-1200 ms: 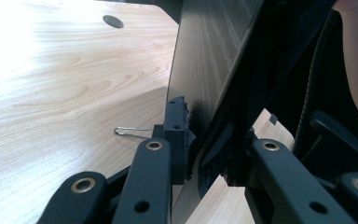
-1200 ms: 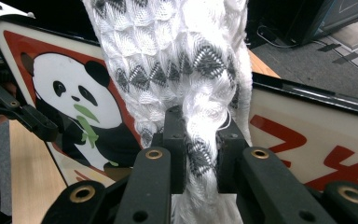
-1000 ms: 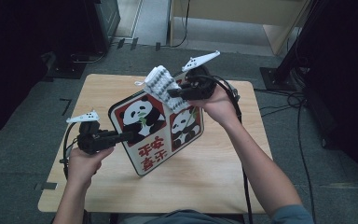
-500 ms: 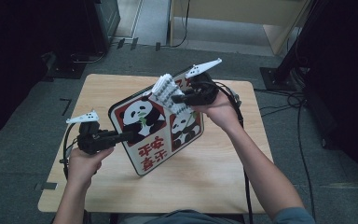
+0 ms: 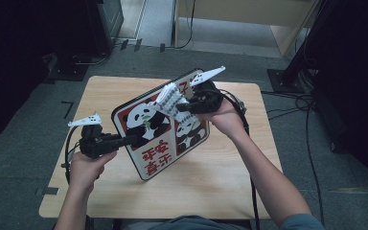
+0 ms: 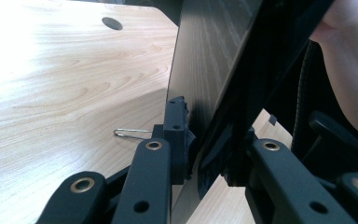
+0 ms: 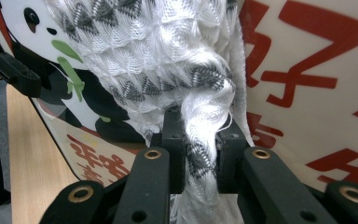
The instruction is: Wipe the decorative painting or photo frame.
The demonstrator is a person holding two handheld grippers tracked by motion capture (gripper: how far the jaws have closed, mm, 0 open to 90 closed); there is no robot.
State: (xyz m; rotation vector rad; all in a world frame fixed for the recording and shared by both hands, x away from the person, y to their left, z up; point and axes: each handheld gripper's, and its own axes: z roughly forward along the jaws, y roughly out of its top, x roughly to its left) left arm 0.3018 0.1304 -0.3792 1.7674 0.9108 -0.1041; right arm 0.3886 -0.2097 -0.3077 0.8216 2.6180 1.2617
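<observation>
A board (image 5: 155, 153) printed with pandas and red characters stands tilted on its lower corner on the wooden table (image 5: 220, 177). My left gripper (image 5: 132, 140) is shut on the board's left edge; in the left gripper view its pads (image 6: 177, 135) clamp the dark board (image 6: 209, 60). My right gripper (image 5: 179, 106) is shut on a white cloth with grey zigzags (image 5: 168, 98), pressed against the board's upper face. The right gripper view has the bunched cloth (image 7: 168, 56) squeezed between the jaws of my right gripper (image 7: 200, 140), with the board (image 7: 298, 93) right behind it.
A thin wire clip (image 6: 130, 133) lies on the table (image 6: 51, 93) close to my left gripper's jaws. Black cables trail from both grippers. Dark equipment and cables surround the table on the grey floor (image 5: 28, 158).
My right gripper has slid the cloth a little down and to the right over the board's face. My left gripper and the board have kept still.
</observation>
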